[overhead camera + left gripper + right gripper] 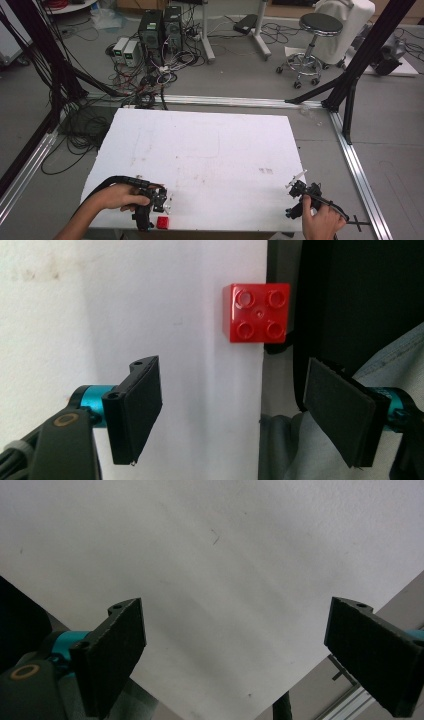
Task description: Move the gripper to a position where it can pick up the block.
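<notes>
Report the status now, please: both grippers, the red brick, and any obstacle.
Left gripper open, short of red brick. Brick at near table edge, untouched. Right gripper open, empty, near right corner. Nothing between left gripper and brick.

A brick (162,222) lies on the tabletop (210,150) at its near edge, toward the left corner, just beside the left gripper (150,205). The right gripper (300,192) sits at the near right corner, well apart from it.

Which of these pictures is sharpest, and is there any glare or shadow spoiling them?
Left gripper view: sharpest, the red brick crisp with small glints on its studs, a soft shadow across the white table. Right gripper view: evenly lit, dimmer and greyer, the pads slightly soft. High view: grainy and blurry, the left gripper and right gripper lacking detail.
</notes>
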`<state>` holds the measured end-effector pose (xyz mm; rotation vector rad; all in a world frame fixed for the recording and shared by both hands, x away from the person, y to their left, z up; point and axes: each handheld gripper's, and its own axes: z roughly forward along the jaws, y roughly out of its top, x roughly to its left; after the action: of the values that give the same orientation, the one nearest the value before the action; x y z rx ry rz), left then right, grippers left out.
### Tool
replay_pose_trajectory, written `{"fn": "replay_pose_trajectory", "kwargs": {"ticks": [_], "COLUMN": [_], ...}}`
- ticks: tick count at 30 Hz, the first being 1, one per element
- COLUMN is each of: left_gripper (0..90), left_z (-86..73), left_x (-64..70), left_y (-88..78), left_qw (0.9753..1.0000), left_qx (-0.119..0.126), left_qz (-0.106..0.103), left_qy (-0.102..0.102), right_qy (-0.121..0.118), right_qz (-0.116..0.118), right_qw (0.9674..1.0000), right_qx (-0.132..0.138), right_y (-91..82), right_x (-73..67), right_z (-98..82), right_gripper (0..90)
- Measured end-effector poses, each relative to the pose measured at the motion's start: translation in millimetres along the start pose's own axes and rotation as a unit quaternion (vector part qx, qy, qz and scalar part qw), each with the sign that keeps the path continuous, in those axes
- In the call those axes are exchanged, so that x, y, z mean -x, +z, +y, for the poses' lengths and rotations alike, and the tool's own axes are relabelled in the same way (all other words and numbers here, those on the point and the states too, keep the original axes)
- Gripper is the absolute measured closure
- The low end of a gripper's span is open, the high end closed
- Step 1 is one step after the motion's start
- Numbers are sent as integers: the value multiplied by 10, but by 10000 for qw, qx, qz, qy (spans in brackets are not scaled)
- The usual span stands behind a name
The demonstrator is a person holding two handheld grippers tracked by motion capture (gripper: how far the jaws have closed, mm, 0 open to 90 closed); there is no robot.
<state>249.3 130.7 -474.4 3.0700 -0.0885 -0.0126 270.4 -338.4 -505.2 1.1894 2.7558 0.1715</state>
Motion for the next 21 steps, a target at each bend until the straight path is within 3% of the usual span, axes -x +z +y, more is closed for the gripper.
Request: {"fn": "replay_pose_trajectory", "kwargs": {"ticks": [21], "left_gripper": [235], "left_z": [224], "left_x": [121], "left_y": [267], "left_qw": [9994], "left_qx": [-183], "left_qz": [-27], "left_qy": [275], "right_qy": [5], "right_qz": [12], "right_qw": [10000], "right_qx": [22], "right_y": [-5], "right_x": [8], "right_z": [-10], "right_gripper": [88]}}
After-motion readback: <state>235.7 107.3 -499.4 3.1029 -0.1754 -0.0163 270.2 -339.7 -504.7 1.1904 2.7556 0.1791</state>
